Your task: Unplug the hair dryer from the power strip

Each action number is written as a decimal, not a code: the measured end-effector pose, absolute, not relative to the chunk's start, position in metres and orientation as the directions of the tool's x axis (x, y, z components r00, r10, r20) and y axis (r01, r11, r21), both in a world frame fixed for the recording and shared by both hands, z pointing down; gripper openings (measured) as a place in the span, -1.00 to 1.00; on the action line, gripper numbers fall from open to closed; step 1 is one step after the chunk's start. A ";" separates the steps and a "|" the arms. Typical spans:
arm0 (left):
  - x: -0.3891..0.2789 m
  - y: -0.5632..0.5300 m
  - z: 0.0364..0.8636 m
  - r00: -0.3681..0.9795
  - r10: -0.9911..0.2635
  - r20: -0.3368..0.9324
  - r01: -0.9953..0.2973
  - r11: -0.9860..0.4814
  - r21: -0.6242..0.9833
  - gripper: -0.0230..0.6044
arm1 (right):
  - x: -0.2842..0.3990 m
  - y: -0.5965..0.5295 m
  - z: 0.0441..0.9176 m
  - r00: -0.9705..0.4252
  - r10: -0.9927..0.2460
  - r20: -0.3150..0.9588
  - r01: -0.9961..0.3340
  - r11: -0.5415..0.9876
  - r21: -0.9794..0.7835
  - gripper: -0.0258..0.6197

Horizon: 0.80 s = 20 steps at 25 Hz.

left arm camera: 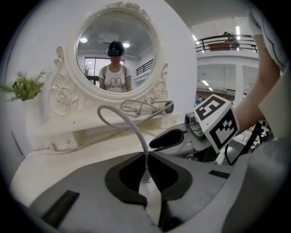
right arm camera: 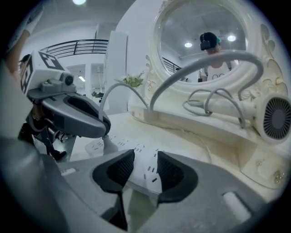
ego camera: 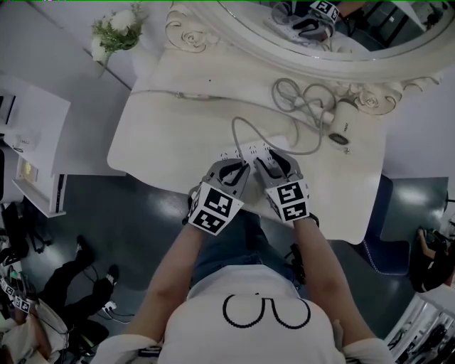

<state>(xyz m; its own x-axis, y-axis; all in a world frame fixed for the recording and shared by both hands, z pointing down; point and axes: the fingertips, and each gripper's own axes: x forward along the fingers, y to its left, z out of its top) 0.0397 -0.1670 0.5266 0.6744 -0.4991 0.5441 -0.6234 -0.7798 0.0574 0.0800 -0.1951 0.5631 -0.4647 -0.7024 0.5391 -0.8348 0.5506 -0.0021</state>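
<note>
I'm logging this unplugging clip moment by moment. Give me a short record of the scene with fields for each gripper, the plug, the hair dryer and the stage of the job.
left gripper: shut on the plug, cord rising from between its pads
right gripper: shut on the power strip, one pad on each long side
plug: appears seated in the strip
hair dryer: lying on the table by the mirror base, cord looped beside it
stage: not yet unplugged
</note>
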 end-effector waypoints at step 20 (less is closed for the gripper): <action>0.043 -0.152 0.525 0.690 -0.458 0.560 -0.480 -0.869 -0.119 -0.86 | 0.079 -0.194 0.565 -0.464 -0.699 0.545 -0.830 0.557 0.008 -0.42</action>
<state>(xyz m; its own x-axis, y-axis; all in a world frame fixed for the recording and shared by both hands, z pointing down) 0.0434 -0.1524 0.5248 0.6903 -0.4578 0.5602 -0.4798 -0.8693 -0.1192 0.0786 -0.1940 0.5646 -0.4637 -0.6989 0.5445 -0.8305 0.5570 0.0077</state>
